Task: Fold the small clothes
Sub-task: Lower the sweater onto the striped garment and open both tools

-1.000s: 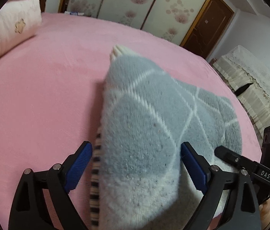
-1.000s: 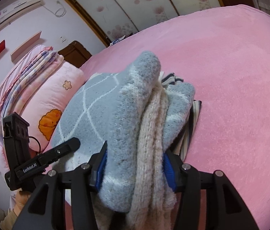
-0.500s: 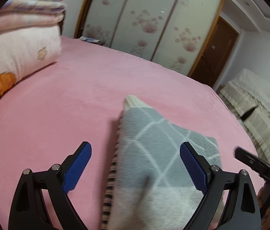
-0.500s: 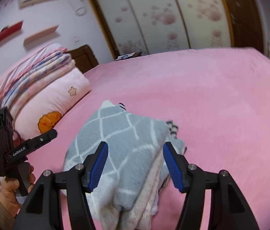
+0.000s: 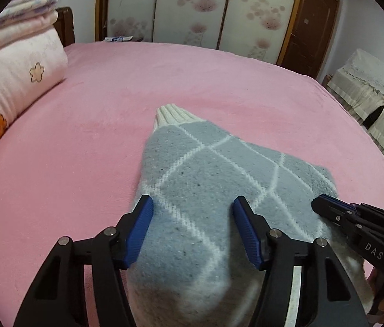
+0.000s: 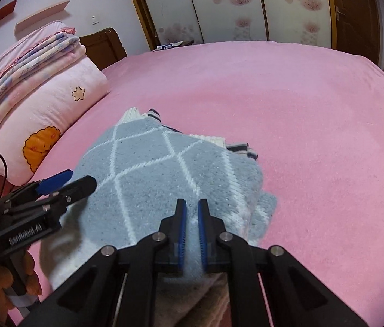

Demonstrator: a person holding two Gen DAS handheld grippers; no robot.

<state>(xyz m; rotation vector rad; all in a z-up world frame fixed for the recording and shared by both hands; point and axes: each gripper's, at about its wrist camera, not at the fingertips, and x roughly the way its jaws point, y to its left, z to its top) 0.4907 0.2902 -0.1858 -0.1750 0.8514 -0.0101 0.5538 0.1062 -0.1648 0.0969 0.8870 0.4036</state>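
Grey sweater (image 5: 219, 169) inside half-open, just-closing left tool (image 5: 192, 204); right tool (image 6: 192, 204) shut; only its view shows stripes (image 6: 239, 148).

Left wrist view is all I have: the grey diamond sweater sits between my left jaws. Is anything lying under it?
Observer: Yes, a striped cloth pokes out from under the grey sweater at its far edge.
Operator: Any more layers?
Observer: Cream knit shows beneath the sweater's near edge, below the right gripper.
Operator: Is that gripper holding fabric?
Observer: Its jaws are shut over the sweater's top. I cannot tell if they pinch any.
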